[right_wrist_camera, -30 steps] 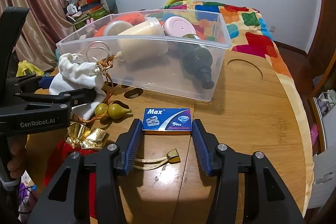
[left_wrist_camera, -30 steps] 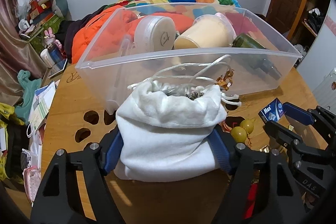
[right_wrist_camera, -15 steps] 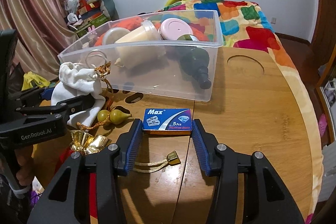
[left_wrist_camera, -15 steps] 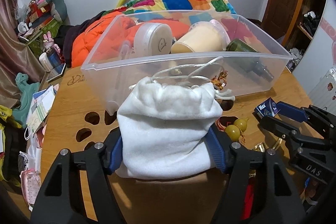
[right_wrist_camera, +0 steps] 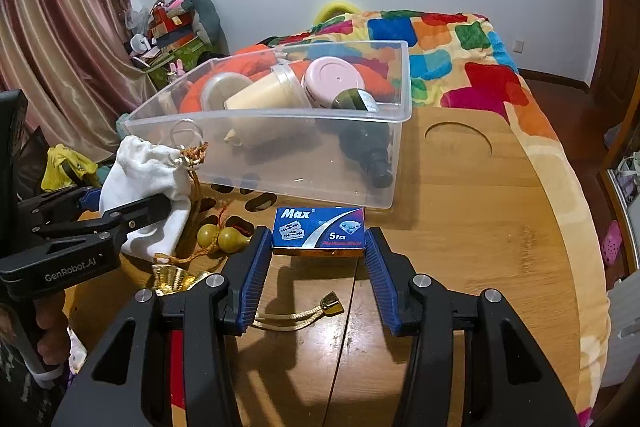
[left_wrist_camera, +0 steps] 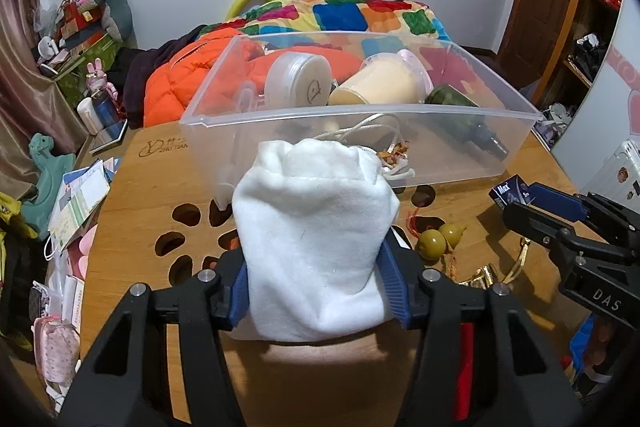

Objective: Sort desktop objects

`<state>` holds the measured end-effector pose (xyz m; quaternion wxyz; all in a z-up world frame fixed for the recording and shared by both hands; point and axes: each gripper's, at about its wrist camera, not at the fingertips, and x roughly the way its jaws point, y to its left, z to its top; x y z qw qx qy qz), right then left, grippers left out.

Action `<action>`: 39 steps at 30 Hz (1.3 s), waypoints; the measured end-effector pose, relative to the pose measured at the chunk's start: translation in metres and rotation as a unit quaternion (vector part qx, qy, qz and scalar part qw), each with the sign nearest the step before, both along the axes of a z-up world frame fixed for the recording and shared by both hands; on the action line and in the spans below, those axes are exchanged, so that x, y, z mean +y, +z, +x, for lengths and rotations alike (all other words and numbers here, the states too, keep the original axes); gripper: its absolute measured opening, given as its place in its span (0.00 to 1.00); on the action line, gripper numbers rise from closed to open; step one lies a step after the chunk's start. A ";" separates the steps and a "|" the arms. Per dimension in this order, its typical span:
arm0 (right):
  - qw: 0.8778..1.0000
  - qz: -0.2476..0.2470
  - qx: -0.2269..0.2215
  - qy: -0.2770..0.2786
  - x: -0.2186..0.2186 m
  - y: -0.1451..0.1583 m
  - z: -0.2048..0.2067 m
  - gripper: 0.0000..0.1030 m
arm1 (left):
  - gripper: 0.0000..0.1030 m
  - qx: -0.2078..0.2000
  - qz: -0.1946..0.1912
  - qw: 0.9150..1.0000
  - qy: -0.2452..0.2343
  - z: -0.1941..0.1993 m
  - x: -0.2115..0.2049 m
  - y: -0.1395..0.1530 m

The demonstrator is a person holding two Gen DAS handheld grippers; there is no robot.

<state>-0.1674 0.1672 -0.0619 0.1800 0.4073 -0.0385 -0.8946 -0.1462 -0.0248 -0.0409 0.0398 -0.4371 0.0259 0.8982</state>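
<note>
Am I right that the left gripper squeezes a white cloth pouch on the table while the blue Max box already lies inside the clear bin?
Not quite. In the right wrist view the blue Max box lies outside the clear bin, held between the right gripper's fingers. The left gripper does squeeze the white cloth pouch.

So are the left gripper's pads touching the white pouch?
Touching. In the left wrist view both blue pads press into the white pouch, pinching its sides.
</note>
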 end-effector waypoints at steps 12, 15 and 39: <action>1.000 0.002 0.019 0.007 -0.006 0.014 0.008 0.43 | 0.53 0.009 0.002 1.000 0.006 0.011 -0.002 0.005; 1.000 0.003 0.023 0.009 -0.007 0.018 0.009 0.43 | 0.53 0.014 0.004 1.000 0.006 0.014 -0.004 0.008; 0.997 0.014 0.071 0.026 -0.016 0.055 0.019 0.43 | 0.53 0.073 0.010 0.997 -0.001 0.030 -0.004 0.057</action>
